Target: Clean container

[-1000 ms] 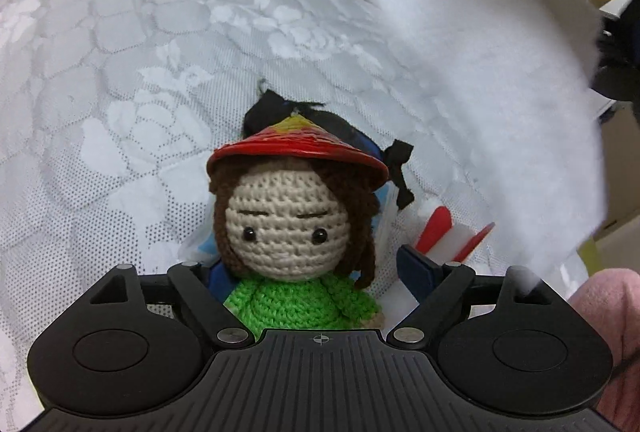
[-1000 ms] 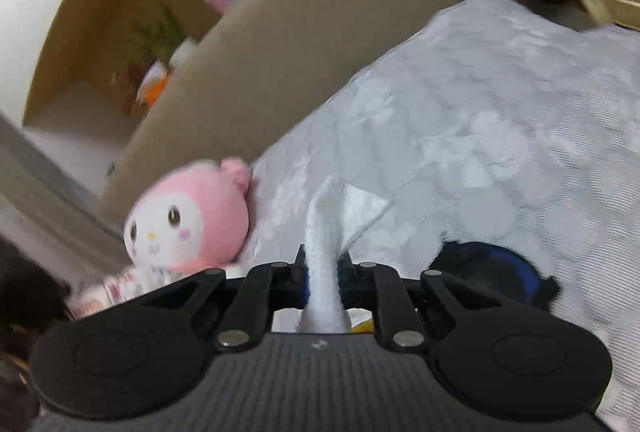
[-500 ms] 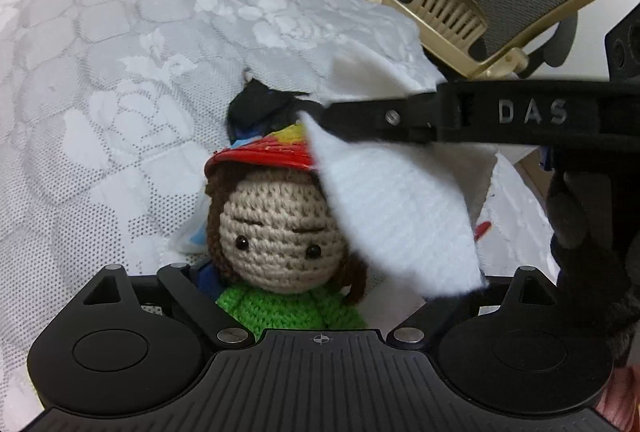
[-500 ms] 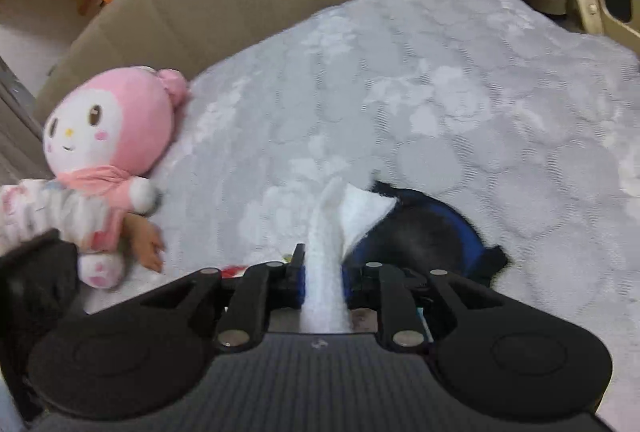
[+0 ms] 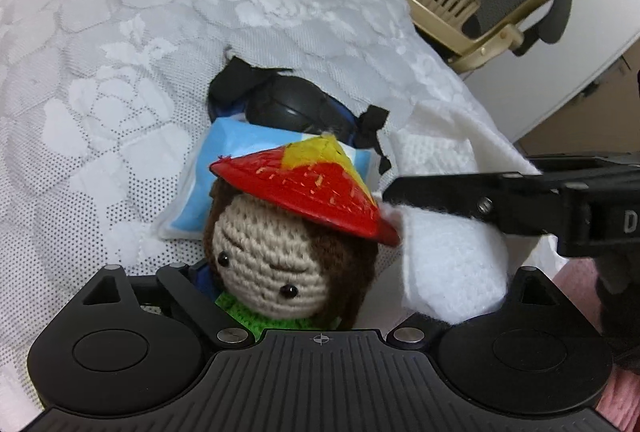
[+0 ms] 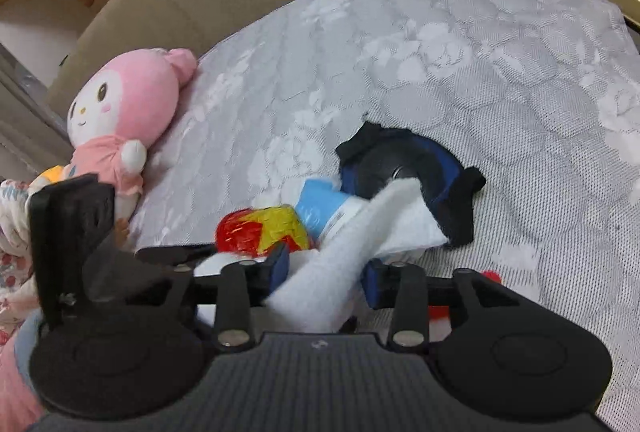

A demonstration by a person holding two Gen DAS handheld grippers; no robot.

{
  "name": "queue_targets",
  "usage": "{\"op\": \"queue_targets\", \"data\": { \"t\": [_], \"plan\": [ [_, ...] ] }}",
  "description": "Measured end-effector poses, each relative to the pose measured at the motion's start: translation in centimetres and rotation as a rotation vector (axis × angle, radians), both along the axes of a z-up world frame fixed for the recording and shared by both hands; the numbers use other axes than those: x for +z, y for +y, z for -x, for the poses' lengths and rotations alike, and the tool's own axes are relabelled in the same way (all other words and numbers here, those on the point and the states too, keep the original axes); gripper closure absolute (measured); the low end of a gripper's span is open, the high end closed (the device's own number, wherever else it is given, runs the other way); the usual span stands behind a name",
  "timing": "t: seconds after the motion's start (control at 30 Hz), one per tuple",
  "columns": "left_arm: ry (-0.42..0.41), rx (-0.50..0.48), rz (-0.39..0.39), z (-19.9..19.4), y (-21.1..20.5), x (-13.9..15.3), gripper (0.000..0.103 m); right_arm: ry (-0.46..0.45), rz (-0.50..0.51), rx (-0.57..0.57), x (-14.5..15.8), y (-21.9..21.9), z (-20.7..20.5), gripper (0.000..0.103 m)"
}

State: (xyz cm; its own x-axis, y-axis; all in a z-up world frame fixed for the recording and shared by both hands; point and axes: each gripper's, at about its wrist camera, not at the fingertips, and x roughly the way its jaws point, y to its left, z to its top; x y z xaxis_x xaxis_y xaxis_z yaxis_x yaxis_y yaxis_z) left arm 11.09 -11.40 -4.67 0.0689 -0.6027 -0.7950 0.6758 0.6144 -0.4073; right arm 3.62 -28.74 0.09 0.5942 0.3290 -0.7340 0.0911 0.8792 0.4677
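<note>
The right tongs [image 6: 326, 274], narrow and clamped on the white cloth [image 6: 400, 224], have come down from the upper right of the left view to just beside the hat of the crochet doll [image 5: 280, 272]. The left tongs [image 5: 288, 312] stand wide around that doll (apparently gripping its body). The dark round container [image 5: 292, 107] lies on the bed [image 5: 120, 31] at centre frame, behind a light-blue packet [image 5: 200, 191]. The cloth is now near it, so wiping looks about to begin.
</note>
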Motion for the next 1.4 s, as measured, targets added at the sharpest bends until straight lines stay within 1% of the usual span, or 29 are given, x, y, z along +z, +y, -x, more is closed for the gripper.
{"op": "queue_targets", "data": {
  "t": [0.03,0.13,0.23,0.3,0.37,0.43,0.5,0.57,0.63,0.7,0.8,0.9,1.0,1.13,1.17,1.23,1.27,1.4],
  "plan": [
    [-0.002,-0.006,0.002,0.1,-0.1,0.1,0.009,-0.007,0.015,0.008,0.3,0.1,0.3,0.091],
    [-0.001,-0.018,0.017,0.2,-0.3,0.3,0.009,-0.041,0.048,-0.010,1.9,-0.1,1.3,0.091],
    [-0.005,-0.042,0.026,0.3,-0.6,0.6,0.009,-0.089,0.016,-0.038,4.2,-0.7,1.7,0.091],
    [-0.034,-0.065,0.027,0.7,-0.6,1.1,0.009,-0.122,-0.017,-0.055,5.3,-1.1,1.8,0.091],
    [-0.059,-0.081,0.023,1.2,-0.3,1.6,0.008,-0.138,-0.018,-0.090,6.0,-1.2,2.0,0.091],
    [-0.055,-0.067,0.005,1.4,0.4,2.0,0.008,-0.147,-0.038,-0.117,6.4,-1.0,2.3,0.090],
    [-0.049,-0.047,-0.010,1.7,1.1,2.3,0.008,-0.169,-0.093,-0.104,6.7,-0.4,2.6,0.090],
    [-0.066,-0.035,-0.061,2.3,1.8,2.7,0.008,-0.181,-0.116,-0.068,6.7,0.5,2.7,0.088],
    [-0.087,-0.023,-0.118,3.0,2.8,3.0,0.007,-0.166,-0.111,-0.023,6.1,1.8,2.3,0.087],
    [-0.085,0.027,-0.147,3.3,4.0,3.5,0.007,-0.124,-0.050,0.010,4.9,3.4,1.8,0.087],
    [-0.080,0.124,-0.143,3.3,5.5,4.2,0.006,-0.083,0.090,0.041,3.2,5.3,2.2,0.088],
    [-0.097,0.196,-0.132,3.4,6.4,4.7,0.006,-0.045,0.146,0.027,2.2,5.3,3.6,0.087],
    [-0.108,0.217,-0.103,3.5,7.1,5.0,0.006,-0.023,0.233,0.004,1.9,4.8,5.2,0.088],
    [-0.121,0.211,-0.091,3.4,7.7,5.0,0.005,0.021,0.392,-0.048,1.3,4.4,6.4,0.088],
    [-0.128,0.208,-0.092,3.5,7.9,5.0,0.005,0.029,0.391,-0.056,1.2,4.2,6.6,0.088],
    [-0.132,0.208,-0.096,3.3,8.2,4.8,0.005,0.040,0.352,-0.069,1.2,4.0,6.9,0.088],
    [-0.126,0.212,-0.098,3.1,8.2,4.6,0.005,0.038,0.309,-0.071,1.4,4.0,7.1,0.088],
    [-0.115,0.217,-0.099,2.5,8.2,4.0,0.005,0.046,0.056,-0.061,1.3,4.8,7.0,0.088]
  ]
}}
